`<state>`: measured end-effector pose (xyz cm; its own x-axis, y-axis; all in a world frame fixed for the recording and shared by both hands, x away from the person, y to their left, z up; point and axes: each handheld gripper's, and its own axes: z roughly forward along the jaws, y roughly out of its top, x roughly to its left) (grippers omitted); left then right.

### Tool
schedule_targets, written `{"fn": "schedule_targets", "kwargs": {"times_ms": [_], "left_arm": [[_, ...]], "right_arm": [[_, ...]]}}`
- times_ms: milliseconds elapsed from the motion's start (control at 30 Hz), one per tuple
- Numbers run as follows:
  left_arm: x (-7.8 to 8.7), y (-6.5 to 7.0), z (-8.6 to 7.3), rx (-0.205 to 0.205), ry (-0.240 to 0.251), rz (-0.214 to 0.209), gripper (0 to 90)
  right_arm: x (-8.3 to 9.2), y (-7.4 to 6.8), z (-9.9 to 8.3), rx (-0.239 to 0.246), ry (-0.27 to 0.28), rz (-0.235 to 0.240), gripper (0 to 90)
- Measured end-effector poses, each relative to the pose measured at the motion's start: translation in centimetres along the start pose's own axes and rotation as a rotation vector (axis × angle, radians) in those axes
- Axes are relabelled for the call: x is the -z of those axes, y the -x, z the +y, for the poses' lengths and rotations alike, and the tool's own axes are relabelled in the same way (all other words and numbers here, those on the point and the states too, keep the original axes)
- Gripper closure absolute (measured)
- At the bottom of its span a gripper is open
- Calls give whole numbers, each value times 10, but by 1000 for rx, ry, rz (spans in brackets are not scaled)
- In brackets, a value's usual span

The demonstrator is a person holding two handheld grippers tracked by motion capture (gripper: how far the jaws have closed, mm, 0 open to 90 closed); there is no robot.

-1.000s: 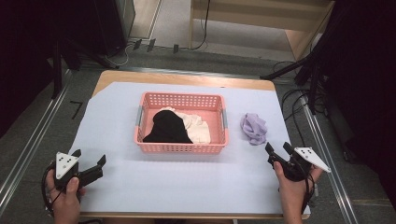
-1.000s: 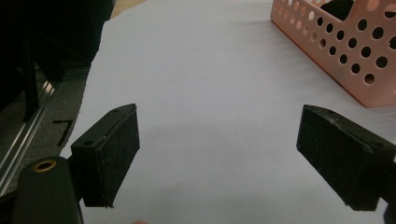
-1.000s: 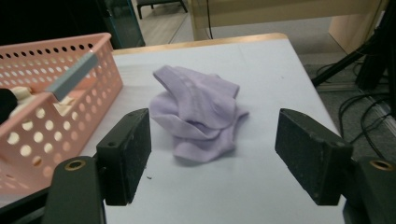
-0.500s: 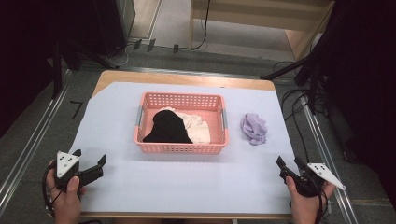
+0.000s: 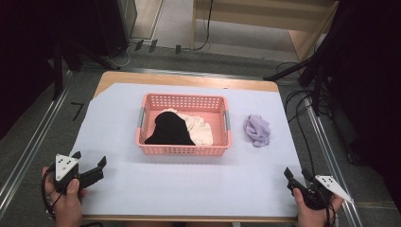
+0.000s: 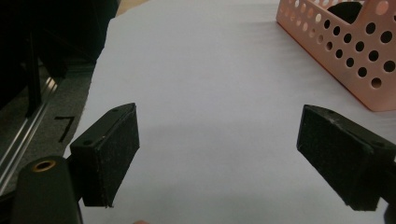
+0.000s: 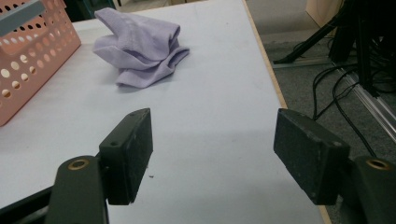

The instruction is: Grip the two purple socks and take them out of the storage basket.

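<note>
Lilac cloth (image 5: 257,129): crumpled heap on the white sheet (image 5: 189,189), just off the basket's right side, near the table's right edge; I read its long axis running from far edge toward near edge, no clear point to it.
Pink basket (image 5: 183,150): mid-table, long side across; black garment (image 5: 169,130) at its left-centre, cream garment (image 5: 198,128) beside it on the right.
Right gripper (image 5: 296,178): my near right corner, jaws wide, holding nothing, aimed toward the lilac cloth, well apart from it.
Left gripper (image 5: 89,163): my near left corner, jaws wide, holding nothing, over bare sheet, the basket's corner ahead to its right.
</note>
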<state>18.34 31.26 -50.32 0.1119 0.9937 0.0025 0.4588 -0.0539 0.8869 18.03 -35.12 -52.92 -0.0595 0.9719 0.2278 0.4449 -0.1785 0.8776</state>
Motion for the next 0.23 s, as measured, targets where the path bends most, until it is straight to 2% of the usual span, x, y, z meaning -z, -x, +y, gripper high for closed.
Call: {"fn": "schedule_targets", "kwargs": {"times_ms": [133,233], "left_arm": [[-1,0,1,-1,-12,-2,143],[-2,2,1,-20,-26,-4,139]], "right_arm": [[-1,-1,0,-2,-2,-12,281],[-1,1,-1,-19,-9,-12,270]]}}
